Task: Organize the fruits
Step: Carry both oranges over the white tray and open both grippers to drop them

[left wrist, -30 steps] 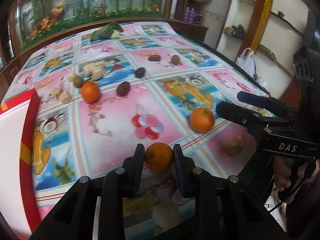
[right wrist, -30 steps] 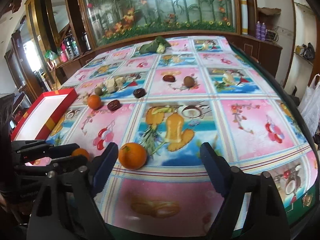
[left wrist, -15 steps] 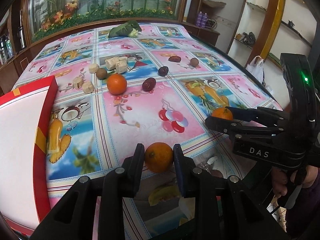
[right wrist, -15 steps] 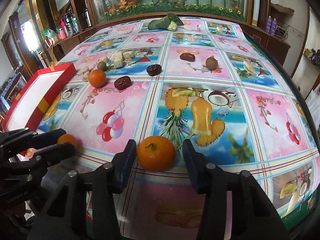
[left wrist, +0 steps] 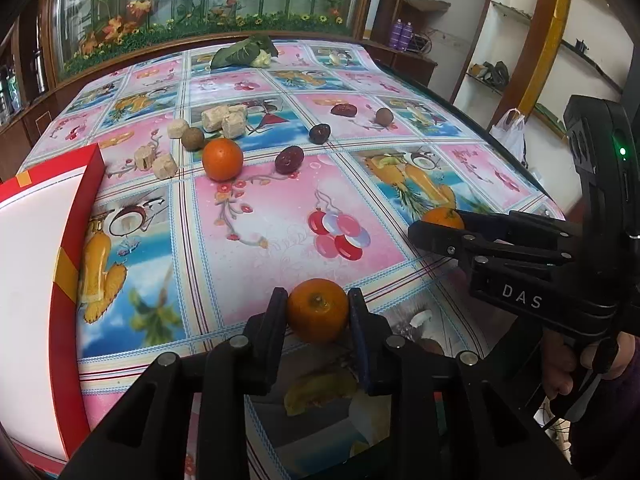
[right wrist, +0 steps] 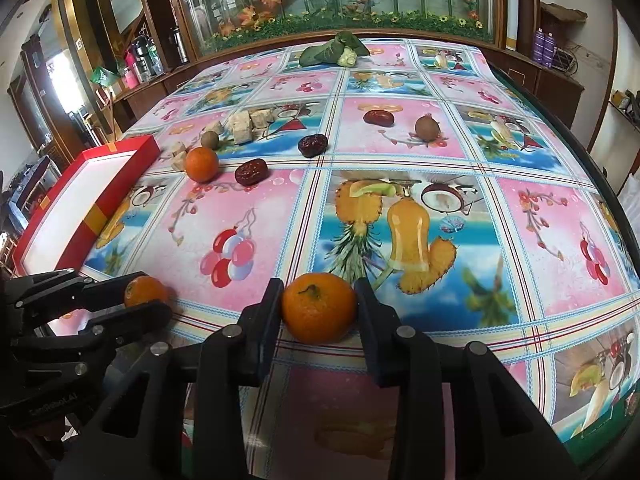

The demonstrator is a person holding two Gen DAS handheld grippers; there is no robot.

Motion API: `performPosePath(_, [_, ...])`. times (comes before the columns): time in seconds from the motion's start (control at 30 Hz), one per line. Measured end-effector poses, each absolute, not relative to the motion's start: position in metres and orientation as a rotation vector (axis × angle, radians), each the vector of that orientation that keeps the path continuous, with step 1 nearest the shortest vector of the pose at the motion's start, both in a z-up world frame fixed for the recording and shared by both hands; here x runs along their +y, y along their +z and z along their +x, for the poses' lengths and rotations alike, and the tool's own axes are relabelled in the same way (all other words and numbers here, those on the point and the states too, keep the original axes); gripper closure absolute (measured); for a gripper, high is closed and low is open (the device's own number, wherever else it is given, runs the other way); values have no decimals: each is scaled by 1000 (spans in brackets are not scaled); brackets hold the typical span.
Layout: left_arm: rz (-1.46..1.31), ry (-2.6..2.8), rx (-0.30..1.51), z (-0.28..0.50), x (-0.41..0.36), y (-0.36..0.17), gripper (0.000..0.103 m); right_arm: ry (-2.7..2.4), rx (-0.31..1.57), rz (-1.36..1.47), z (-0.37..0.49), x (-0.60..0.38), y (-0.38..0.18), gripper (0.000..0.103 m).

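Table (left wrist: pixel 248 248) under a fruit-print oilcloth, bearing all items. Red box (left wrist: pixel 76 216) with white interior, at the left edge, lying open. Left gripper (left wrist: pixel 318 316): fingers clamped on an orange (left wrist: pixel 318 310) near the front edge; whether the fruit rests on the cloth or is lifted cannot be told. Right gripper (right wrist: pixel 318 308): fingers closed against a second orange (right wrist: pixel 319 307), stem up, low over the front of the table. Third orange (left wrist: pixel 222 159), loose, mid-table, just beside the beige cubes (left wrist: pixel 224 120). Leafy green vegetable (left wrist: pixel 244 53) at the far end. Three dark red dates (right wrist: pixel 251 171) and two small brown round fruits (right wrist: pixel 427 127), scattered mid-table.
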State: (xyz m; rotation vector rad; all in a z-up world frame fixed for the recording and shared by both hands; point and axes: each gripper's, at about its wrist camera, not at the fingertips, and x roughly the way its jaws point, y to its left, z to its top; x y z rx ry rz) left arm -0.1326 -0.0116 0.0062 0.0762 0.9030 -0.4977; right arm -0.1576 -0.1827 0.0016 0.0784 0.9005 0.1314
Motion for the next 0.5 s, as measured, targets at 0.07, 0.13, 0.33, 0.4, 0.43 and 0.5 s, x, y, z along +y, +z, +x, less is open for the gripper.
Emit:
performPosePath(0.07, [83, -494, 885, -135, -10, 10, 74, 131, 899, 81, -158, -183, 2, 65])
performPosePath(0.13, [88, -488, 868, -136, -7, 15, 74, 124, 898, 80, -158, -182, 2, 66])
performPosePath(0.33, [167, -365, 822, -137, 18, 31, 74, 125, 890, 58, -155, -162, 7, 66])
performPosePath(0.4, [186, -309, 792, -136, 36, 39, 74, 164, 889, 67, -151, -146, 11, 66])
performPosePath(0.43, [193, -290, 779, -136, 43, 42, 74, 180, 882, 64, -150, -138, 14, 66])
performPosePath(0.5, [196, -244, 757, -136, 62, 48, 74, 212, 864, 51, -145, -118, 21, 66])
